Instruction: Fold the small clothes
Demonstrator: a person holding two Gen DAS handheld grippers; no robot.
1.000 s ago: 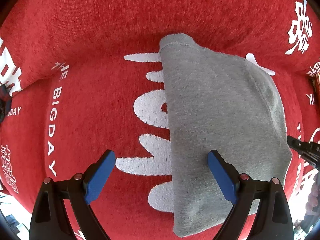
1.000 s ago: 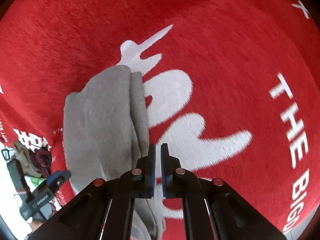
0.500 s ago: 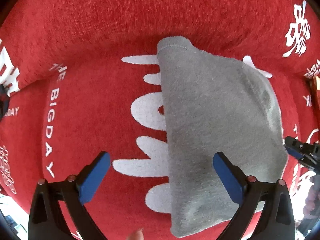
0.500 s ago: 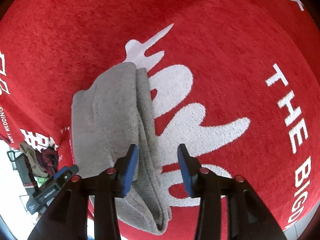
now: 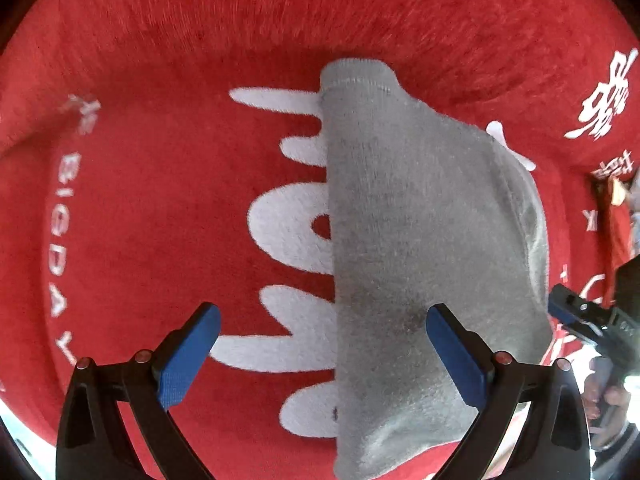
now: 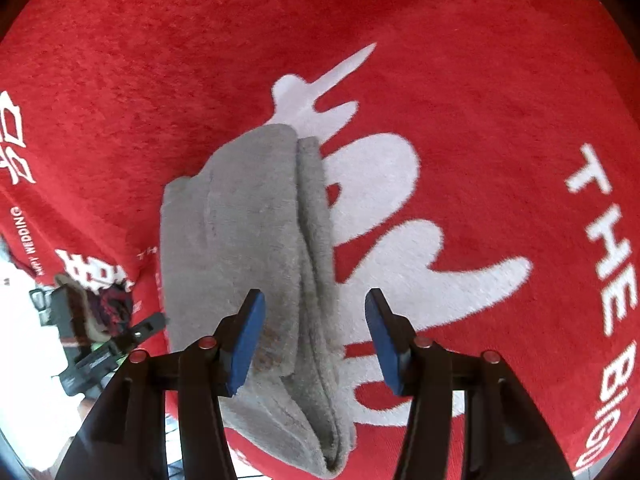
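A small grey garment [image 5: 420, 248] lies folded lengthwise on a red cloth with white lettering [image 5: 180, 184]. My left gripper [image 5: 320, 344] is open and empty, hovering over the garment's left edge. In the right wrist view the same garment [image 6: 248, 248] shows as a long folded strip with stacked layers along its right side. My right gripper [image 6: 316, 336] is open and empty above the strip's near end. The right gripper also shows at the right edge of the left wrist view [image 5: 588, 316].
The red cloth [image 6: 480, 120] covers the whole work surface and drops off at its edges. A pile of dark clothes [image 6: 100, 304] lies beyond the left edge. The left gripper's body [image 6: 104, 348] shows there too. White floor lies below the edge.
My right gripper has opened from shut and let go of the garment's folded edge, then drawn back. My left gripper stays open and has backed off slightly. The garment lies still.
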